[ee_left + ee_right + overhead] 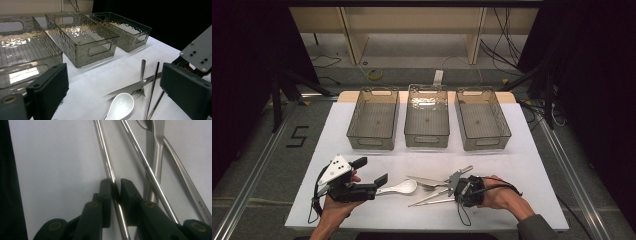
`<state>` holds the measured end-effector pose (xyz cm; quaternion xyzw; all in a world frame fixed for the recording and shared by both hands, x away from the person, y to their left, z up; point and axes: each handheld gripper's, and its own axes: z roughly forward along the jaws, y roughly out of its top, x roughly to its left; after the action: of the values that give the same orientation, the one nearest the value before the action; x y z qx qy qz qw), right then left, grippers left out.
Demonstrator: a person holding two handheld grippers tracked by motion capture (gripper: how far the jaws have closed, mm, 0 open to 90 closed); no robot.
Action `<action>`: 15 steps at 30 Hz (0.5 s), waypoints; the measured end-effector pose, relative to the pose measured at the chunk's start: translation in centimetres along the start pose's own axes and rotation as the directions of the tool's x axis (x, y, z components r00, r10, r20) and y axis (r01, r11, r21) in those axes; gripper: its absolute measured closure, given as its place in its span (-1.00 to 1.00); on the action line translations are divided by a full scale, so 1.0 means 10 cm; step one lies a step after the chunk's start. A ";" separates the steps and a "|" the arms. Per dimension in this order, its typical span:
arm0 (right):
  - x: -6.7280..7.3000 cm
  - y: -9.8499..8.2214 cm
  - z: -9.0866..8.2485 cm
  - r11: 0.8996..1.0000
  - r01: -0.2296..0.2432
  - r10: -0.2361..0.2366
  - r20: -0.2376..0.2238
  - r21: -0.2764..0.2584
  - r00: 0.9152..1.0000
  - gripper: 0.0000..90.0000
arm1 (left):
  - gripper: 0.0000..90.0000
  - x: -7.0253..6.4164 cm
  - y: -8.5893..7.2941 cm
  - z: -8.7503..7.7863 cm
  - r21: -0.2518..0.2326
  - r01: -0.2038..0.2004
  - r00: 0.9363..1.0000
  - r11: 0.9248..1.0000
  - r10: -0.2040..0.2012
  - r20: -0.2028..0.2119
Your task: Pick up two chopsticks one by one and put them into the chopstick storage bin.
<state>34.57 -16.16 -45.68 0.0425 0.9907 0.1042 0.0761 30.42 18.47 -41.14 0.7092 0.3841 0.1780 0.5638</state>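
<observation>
Bins (426, 122), 3 of them, smoky clear plastic, stand side by side along the far edge of the white table (522, 155), each with nothing inside. Nearer the person lie a white spoon (401, 188), a fork (142, 80), a knife (130, 87) and 2 metal chopsticks. The right gripper (116, 185) has its jaws nearly closed on 1 chopstick (105, 152), apparently pinching it against the table. The left gripper (372, 172) hangs wide open just beside the spoon, holding nothing.

My matt black gripper pads (126, 195) pinched a polished steel chopstick (106, 160); the spoon (121, 106) looked glossy white, the 3 bins (82, 37) rippled clear plastic.
</observation>
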 end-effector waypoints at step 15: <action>0.05 -0.03 -0.03 0.998 0.066 -0.065 -0.043 0.021 0.997 0.92 | -0.83 -0.01 0.00 0.01 0.006 -0.002 1.000 1.000 0.002 0.004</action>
<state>33.99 -16.50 -45.52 0.0088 0.9941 0.0917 0.0580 30.43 18.33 -41.20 0.7117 0.3827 0.1760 0.5623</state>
